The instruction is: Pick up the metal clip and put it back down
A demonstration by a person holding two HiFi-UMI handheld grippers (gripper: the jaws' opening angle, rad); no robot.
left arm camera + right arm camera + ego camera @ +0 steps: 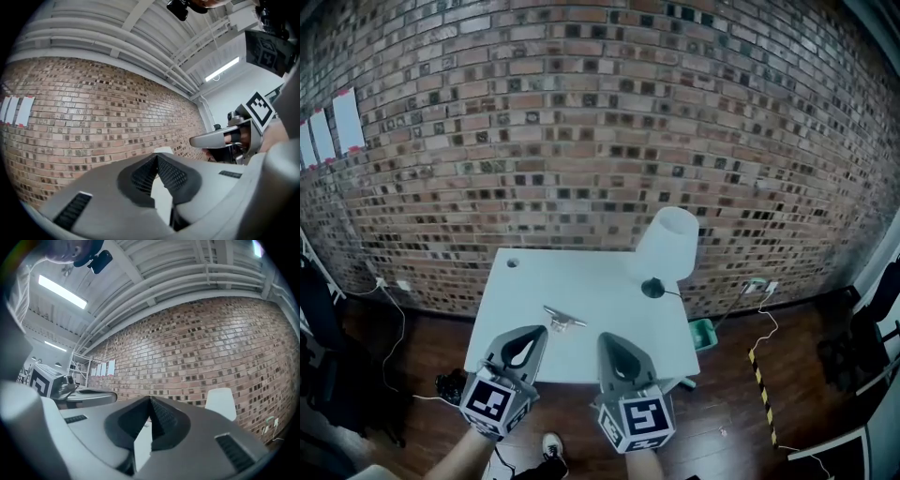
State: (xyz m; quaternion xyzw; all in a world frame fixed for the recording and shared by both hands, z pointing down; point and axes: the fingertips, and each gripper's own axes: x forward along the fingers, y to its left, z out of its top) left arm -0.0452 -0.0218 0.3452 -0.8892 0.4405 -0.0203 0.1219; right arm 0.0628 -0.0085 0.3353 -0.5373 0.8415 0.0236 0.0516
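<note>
My left hand-held gripper [531,336] and right hand-held gripper [613,341] sit side by side at the near edge of the white worktop [600,272], both pointing away from me toward the brick wall [581,122].

In the left gripper view, the left hand-held gripper [156,158] has its jaws pressed together at the tips with nothing between them. The right gripper view shows the same for the right hand-held gripper [150,400]: jaws closed tip to tip and empty.

The metal clip [564,320] lies flat on the worktop just beyond the two tips, nearer the left one and touching neither. In the head view its long axis runs across the worktop, from the far left down to the near right. One end points toward the left edge and the other toward the right hand-held gripper's side. It is too small for me to tell which end is which.

Farther back on the right a lamp with a white shade [668,243] leans over its dark round base [653,288], well apart from the clip. There is a small hole [513,263] near the far left corner.
</note>
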